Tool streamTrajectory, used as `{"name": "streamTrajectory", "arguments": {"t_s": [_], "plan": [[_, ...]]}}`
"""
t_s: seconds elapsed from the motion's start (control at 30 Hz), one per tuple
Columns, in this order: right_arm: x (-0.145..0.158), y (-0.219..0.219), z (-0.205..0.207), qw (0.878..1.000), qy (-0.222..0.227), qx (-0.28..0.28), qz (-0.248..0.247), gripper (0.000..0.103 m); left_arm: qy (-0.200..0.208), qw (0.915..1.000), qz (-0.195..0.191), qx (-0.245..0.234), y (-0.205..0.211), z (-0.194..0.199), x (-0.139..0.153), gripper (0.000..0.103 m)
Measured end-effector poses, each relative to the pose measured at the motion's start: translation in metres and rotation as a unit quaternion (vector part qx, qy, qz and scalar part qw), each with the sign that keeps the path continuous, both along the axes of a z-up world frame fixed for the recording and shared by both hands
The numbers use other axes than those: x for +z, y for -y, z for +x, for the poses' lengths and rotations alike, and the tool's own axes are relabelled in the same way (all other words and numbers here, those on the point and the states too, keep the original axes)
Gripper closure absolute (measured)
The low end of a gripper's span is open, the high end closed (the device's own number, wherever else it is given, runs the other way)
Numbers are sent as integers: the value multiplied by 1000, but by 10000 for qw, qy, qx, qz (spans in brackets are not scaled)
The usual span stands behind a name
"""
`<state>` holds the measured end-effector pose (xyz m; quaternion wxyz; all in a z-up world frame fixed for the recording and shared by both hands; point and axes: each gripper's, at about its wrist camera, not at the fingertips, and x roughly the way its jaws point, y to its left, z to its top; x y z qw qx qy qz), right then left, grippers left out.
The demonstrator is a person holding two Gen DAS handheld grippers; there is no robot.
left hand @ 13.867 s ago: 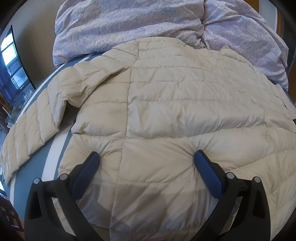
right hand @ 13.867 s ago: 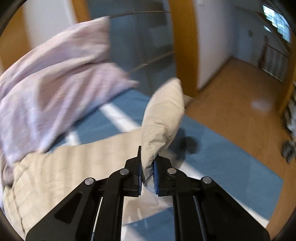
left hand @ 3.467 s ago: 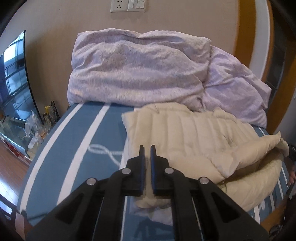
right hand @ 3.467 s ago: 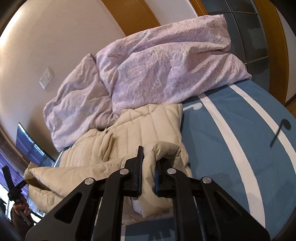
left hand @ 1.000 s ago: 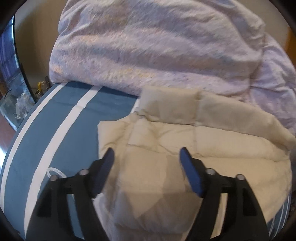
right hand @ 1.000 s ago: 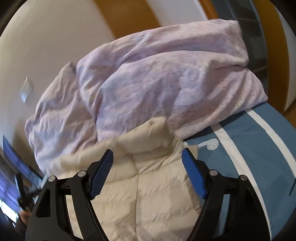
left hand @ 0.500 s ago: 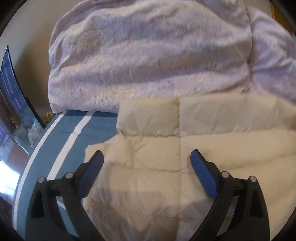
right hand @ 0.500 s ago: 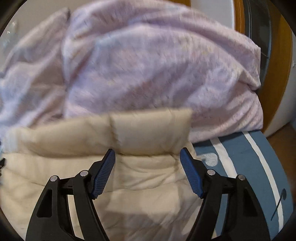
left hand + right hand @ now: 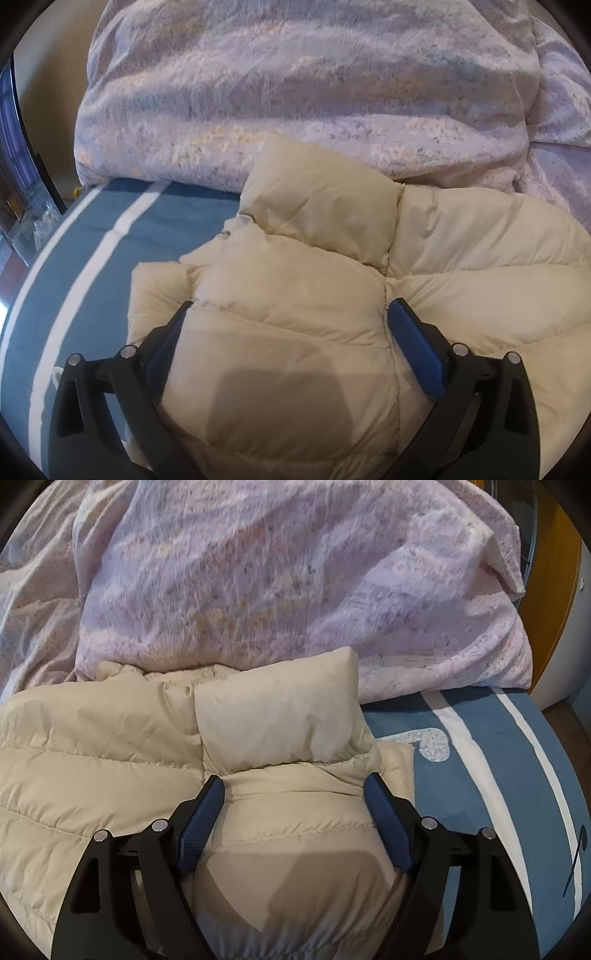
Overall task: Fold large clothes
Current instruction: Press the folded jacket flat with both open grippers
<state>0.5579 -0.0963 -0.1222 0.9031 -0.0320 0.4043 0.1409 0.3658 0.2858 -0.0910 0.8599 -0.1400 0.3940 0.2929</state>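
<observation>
A cream quilted down jacket (image 9: 332,295) lies folded on the blue bed, its far edge against the lilac duvet. My left gripper (image 9: 288,314) is open, its fingers spread just above the jacket's left end. The jacket also fills the lower part of the right wrist view (image 9: 147,768). My right gripper (image 9: 293,788) is open above the jacket's right end, close behind a raised padded fold (image 9: 277,720). Neither gripper holds anything.
A bunched lilac floral duvet (image 9: 295,92) fills the back of the bed, also in the right wrist view (image 9: 295,572). The blue sheet with white stripes (image 9: 92,240) shows left of the jacket and right of it (image 9: 480,775). A wooden door frame (image 9: 546,572) stands at far right.
Both grippers have stayed open and moved in lower and closer over the folded jacket's two ends. The jacket lies as before.
</observation>
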Motion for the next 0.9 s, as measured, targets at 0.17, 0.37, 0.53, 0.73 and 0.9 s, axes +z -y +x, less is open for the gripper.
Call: {"name": "streamTrajectory", "arguments": {"t_s": [0.17,0.37,0.53,0.73,0.9], "plan": [[-4,2,5,9999,-107,35,19,21,-122,9999,-79,15,-2,4,-5,2],[-9,6,12,9999,-145,32,39,20,-202,9997,-137,72,-5,7,-8,2],[-11,10,15,9999,-149,24,42,19,-277,9995,-107,88,-5,11,-9,2],[-7,2,9,9999,-154,14,63,19,-292,9995,-114,82,-7,14,-10,2],[-7,3,7,9999,-154,9,73,19,-293,9995,-115,83,-4,16,-9,2]]}}
